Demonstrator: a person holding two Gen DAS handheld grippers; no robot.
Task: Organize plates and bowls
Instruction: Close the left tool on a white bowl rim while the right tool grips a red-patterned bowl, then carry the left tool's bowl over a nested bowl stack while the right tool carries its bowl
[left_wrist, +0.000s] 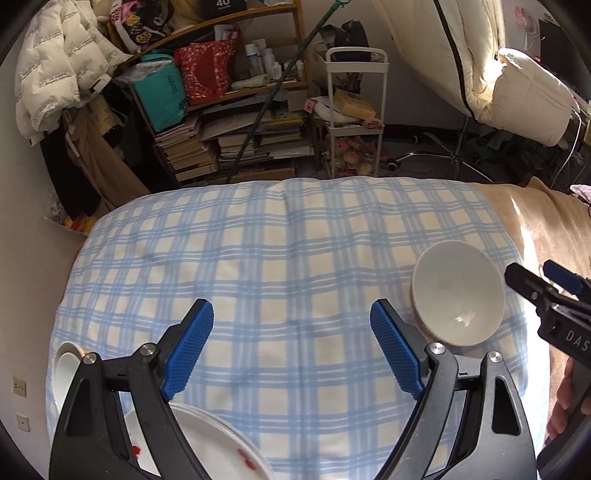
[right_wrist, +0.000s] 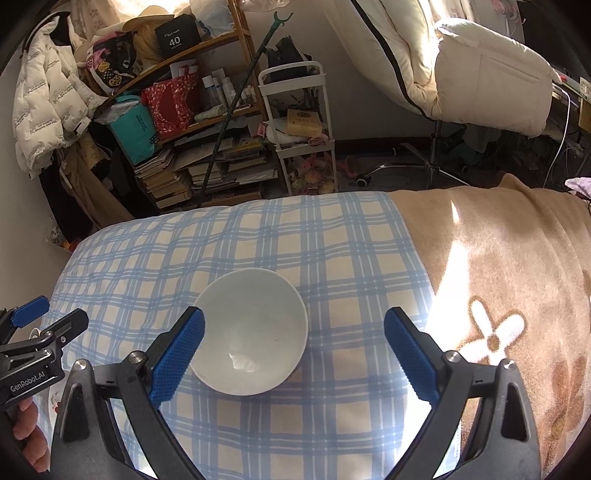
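A white bowl (right_wrist: 251, 332) stands upright on the blue checked cloth (right_wrist: 332, 251). It lies between the fingers of my right gripper (right_wrist: 294, 314), which is open. The left finger overlaps the bowl's rim in this view and the right finger stands well apart from it. In the left wrist view the same bowl (left_wrist: 458, 291) is at the right, with the right gripper (left_wrist: 533, 271) beside it. My left gripper (left_wrist: 291, 314) is open over bare cloth with nothing between its fingers. Below it lies a white plate (left_wrist: 207, 443) with red marks, and a second white dish (left_wrist: 66, 362) sits at the far left.
A beige flowered blanket (right_wrist: 498, 277) covers the surface to the right of the cloth. Beyond the far edge stand a cluttered shelf (left_wrist: 229, 122), a white trolley (left_wrist: 354, 110) and a chair draped with a cream coat (right_wrist: 480, 74). A hand (right_wrist: 29, 428) holds the left gripper (right_wrist: 51, 314).
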